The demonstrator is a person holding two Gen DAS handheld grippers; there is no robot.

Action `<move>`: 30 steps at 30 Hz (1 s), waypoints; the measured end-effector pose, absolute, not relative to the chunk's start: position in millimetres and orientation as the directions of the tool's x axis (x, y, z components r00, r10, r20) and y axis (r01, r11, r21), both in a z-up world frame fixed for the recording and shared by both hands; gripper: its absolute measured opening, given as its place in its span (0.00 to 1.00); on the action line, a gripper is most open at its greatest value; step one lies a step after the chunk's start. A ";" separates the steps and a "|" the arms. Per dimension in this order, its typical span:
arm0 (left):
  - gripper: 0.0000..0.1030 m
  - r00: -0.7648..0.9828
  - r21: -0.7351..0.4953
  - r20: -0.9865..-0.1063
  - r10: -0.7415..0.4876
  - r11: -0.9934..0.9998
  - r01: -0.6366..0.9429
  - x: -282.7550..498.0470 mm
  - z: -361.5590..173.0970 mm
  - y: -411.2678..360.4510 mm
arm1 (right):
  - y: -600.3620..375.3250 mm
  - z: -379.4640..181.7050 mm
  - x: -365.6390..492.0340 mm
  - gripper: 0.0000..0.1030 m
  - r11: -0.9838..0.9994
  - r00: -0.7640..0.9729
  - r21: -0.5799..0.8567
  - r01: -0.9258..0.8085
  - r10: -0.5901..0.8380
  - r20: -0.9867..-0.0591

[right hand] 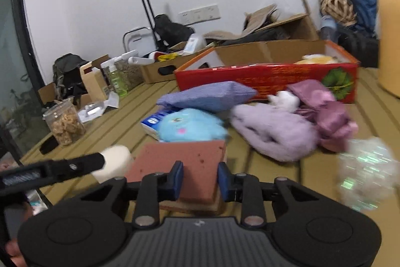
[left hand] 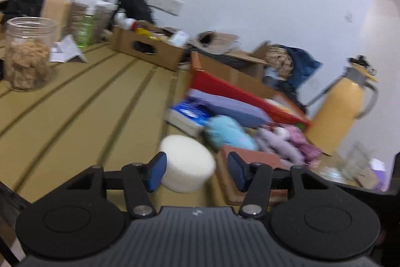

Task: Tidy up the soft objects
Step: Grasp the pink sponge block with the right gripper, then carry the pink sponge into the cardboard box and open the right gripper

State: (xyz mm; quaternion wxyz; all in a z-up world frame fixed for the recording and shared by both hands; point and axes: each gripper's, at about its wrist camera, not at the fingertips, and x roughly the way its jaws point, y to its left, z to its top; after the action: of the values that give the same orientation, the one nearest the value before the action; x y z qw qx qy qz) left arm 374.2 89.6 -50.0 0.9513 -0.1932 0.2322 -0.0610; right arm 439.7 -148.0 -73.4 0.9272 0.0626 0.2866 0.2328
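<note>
Left wrist: left claw [left hand: 197, 173] spread wide around the white foam round [left hand: 187, 163] on the bench [left hand: 75, 106]; centre, then squeeze gently.

Right wrist: right claw [right hand: 200, 182] half-open, straddling the reddish sponge block [right hand: 185, 162]; close squarely, lift toward the red box [right hand: 270, 79].

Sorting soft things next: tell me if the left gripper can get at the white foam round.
Probably yes: the left gripper is open, and the white foam round lies right ahead between its pads, with nothing in front.
</note>
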 end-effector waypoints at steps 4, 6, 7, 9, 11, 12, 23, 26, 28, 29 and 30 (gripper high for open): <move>0.54 0.826 -0.386 -0.471 -0.311 0.914 0.123 381.3 -49.8 50.2 | -175.6 -72.6 428.5 0.27 0.902 0.748 0.259 -0.345 0.430 -0.505; 0.52 0.797 -0.374 -0.498 -0.341 0.914 0.157 390.9 -52.0 31.5 | -185.2 -72.8 427.0 0.27 0.906 0.752 0.267 -0.330 0.423 -0.505; 0.51 0.785 -0.377 -0.507 -0.357 0.910 0.170 395.2 -53.4 26.4 | -188.3 -72.7 426.8 0.27 0.904 0.752 0.276 -0.327 0.426 -0.504; 0.36 0.760 -0.401 -0.519 -0.391 0.897 0.188 404.3 -56.8 20.4 | -194.2 -72.8 426.3 0.27 0.900 0.748 0.289 -0.327 0.433 -0.502; 0.33 0.752 -0.433 -0.508 -0.421 0.879 0.200 408.5 -56.6 18.8 | -197.3 -71.5 425.0 0.24 0.893 0.749 0.309 -0.328 0.445 -0.490; 0.33 0.756 -0.437 -0.501 -0.420 0.877 0.198 409.8 -53.9 18.6 | -199.2 -67.6 424.5 0.23 0.893 0.760 0.309 -0.327 0.443 -0.475; 0.35 0.757 -0.516 -0.467 -0.457 0.836 0.186 582.9 43.2 48.0 | -182.5 29.8 582.6 0.22 0.884 0.787 0.289 -0.368 0.462 -0.409; 0.35 0.736 -0.519 -0.515 -0.439 0.843 0.140 658.8 42.5 61.1 | -172.2 32.6 673.6 0.22 0.871 0.742 0.364 -0.330 0.478 -0.470; 0.35 0.727 -0.481 -0.560 -0.397 0.870 0.104 708.4 33.9 65.5 | -157.4 26.0 731.0 0.22 0.883 0.728 0.362 -0.300 0.457 -0.511; 0.35 0.722 -0.462 -0.584 -0.372 0.883 0.081 730.3 27.1 66.8 | -148.3 20.8 755.2 0.23 0.889 0.716 0.348 -0.299 0.450 -0.534; 0.36 0.715 -0.437 -0.602 -0.356 0.896 0.078 751.3 19.9 68.0 | -138.6 13.0 780.1 0.23 0.899 0.712 0.337 -0.279 0.429 -0.556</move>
State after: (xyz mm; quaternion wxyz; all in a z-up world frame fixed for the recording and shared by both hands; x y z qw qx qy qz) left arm 751.3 68.0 19.9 0.9054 -0.1941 0.3581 -0.1200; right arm 780.1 -138.6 13.0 0.9180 0.1148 0.3269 0.1929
